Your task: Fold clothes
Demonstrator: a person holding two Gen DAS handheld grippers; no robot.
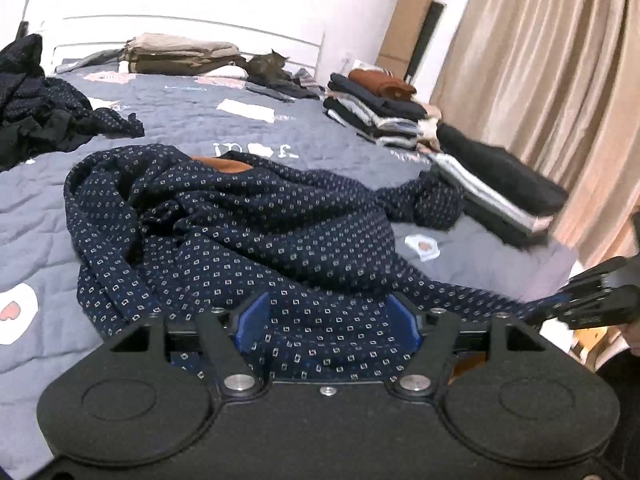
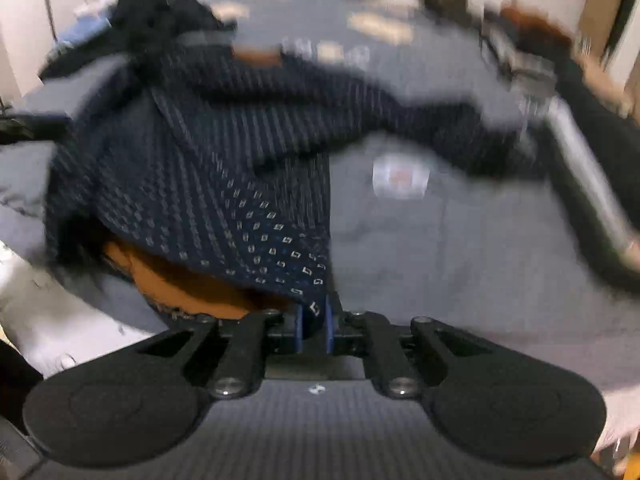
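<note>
on the grey quilted bed, the left claw gapes wide around the dotted navy garment; the right claw pinches its edge.

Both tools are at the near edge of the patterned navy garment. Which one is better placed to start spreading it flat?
Probably the right tool: its blue fingers are shut on a corner of the navy garment. The left tool stands open with cloth merely lying between its fingers.
</note>
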